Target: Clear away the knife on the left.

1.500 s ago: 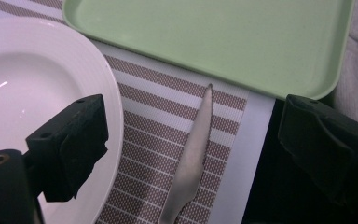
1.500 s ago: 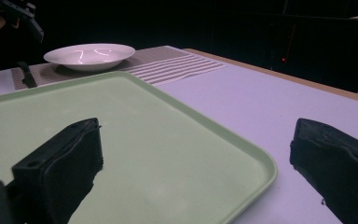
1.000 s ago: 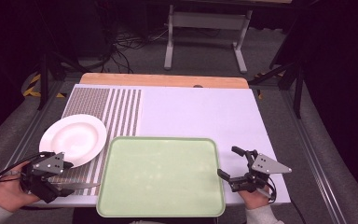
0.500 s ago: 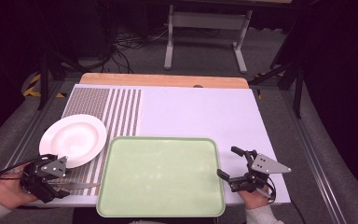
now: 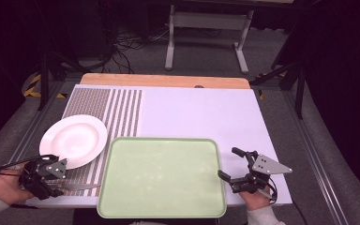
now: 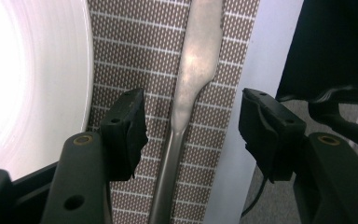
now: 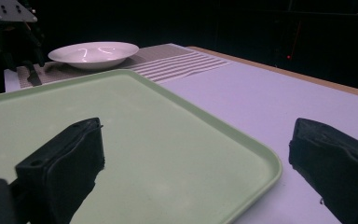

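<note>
ok so there's a white table [image 5: 201, 117] w/ a wooden strip along the far edge, and a brown striped placemat [image 5: 122, 105] on its left part. a white plate [image 5: 74, 140] sits on the mat, near-left. right beside it is a big pale green tray [image 5: 161, 176] at the near middle of the table, nothing in it.

a metal butter knife [image 5: 77, 186] lies flat on the mat along the near edge, between the plate and the near table edge, tip pointing right toward the tray's left rim.

left gripper [image 5: 51, 180] is low over the knife's handle end, held in the person's left hand [image 5: 2, 185]. in the left gripper view the knife [image 6: 186, 107] runs straight up between the two black jaws — they're spread wide, one each side, neither touching it. plate [image 6: 32, 79] is just past the one jaw, bare table past the other.

right gripper [image 5: 234, 164] is at the near right, just off the tray's right rim, w/ the right hand [image 5: 255, 197] behind it. jaws wide apart there too, holding nothing. in the right gripper view one jaw is over the tray [image 7: 168, 140] and the other over bare table — tray corner sits between them. the plate [image 7: 93, 53] is far off across the tray, w/ the left gripper [image 7: 25, 58] next to it.
</note>
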{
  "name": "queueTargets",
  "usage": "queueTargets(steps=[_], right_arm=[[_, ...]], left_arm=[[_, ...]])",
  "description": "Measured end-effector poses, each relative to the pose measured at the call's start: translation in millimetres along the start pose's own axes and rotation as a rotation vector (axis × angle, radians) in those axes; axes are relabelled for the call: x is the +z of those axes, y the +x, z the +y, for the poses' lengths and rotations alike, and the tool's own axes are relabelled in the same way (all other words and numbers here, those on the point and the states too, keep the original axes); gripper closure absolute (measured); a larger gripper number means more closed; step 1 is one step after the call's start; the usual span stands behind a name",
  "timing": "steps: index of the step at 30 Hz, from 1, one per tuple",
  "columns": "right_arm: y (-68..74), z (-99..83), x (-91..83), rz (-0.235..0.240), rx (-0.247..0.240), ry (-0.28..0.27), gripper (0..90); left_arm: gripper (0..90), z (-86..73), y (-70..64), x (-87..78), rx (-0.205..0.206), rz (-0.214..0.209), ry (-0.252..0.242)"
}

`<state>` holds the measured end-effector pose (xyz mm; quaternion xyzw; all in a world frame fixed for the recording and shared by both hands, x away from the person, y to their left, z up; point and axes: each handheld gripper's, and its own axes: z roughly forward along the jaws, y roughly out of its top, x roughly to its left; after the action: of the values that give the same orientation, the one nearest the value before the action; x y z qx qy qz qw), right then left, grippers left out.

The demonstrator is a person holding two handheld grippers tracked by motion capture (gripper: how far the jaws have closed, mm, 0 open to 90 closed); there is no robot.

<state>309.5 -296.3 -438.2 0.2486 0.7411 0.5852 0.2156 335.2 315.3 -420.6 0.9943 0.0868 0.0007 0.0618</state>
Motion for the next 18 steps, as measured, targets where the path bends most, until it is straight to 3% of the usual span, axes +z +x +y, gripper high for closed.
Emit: queueTargets(steps=[15, 18], right_arm=[[0.7, 0.2, 0.5, 0.007, -0.009, 0.002, 4.0], [0.7, 0.1, 0.6, 0.007, -0.009, 0.002, 4.0]], left_arm=[[69.4, -3.0, 4.2, 4.5, 0.093, 0.006, 0.095], [72.9, -3.4, 4.1, 6.4, 0.108, 0.024, 0.128]])
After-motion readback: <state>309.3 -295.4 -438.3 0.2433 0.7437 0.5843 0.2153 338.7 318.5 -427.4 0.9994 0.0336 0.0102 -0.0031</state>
